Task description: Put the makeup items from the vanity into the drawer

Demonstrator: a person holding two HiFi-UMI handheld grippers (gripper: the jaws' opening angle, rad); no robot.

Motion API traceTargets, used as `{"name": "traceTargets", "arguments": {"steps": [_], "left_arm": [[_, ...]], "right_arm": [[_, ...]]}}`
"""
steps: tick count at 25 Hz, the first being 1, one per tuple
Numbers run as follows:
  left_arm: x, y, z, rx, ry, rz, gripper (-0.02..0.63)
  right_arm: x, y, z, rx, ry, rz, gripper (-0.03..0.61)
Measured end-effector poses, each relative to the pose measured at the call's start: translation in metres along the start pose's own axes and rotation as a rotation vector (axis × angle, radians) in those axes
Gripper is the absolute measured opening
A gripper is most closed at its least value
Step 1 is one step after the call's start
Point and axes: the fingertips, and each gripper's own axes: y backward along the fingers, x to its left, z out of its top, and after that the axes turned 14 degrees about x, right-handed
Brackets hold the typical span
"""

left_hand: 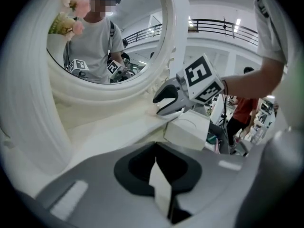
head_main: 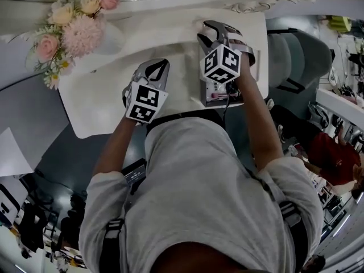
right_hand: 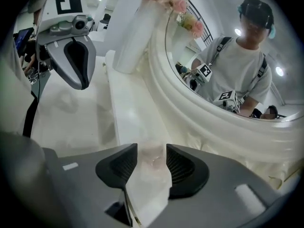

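Showroom-like hall: staged vanity, mirror, flowers, balcony railing.

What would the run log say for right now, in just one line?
left tool: shut, empty | right tool: open | small pinkish item: between right pads, not squeezed

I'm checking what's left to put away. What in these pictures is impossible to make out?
1. Right gripper view: the pale pink thing inside the open right claw is blurred; its kind is unclear.
2. Head view: the right claw covers the inside of the drawer.
3. Head view: the person's shirt hides the near edge of the vanity.
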Motion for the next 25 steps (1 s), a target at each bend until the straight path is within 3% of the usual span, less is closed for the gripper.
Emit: {"name": "traceTargets", "arguments": {"steps": [10, 25], "left_arm": [[0.005, 0.002, -0.013, 0.003, 0.022, -0.004, 0.003], [-0.010, 0.001, 0.002, -0.028, -0.029, -0.017, 0.003]], "right_arm": [[-0.007, -0.006, 0.011, 0.000, 0.008, -0.044, 0.142], [-0.002, 0.045, 0.014, -0.157, -0.214, -0.040, 0.133]]}}
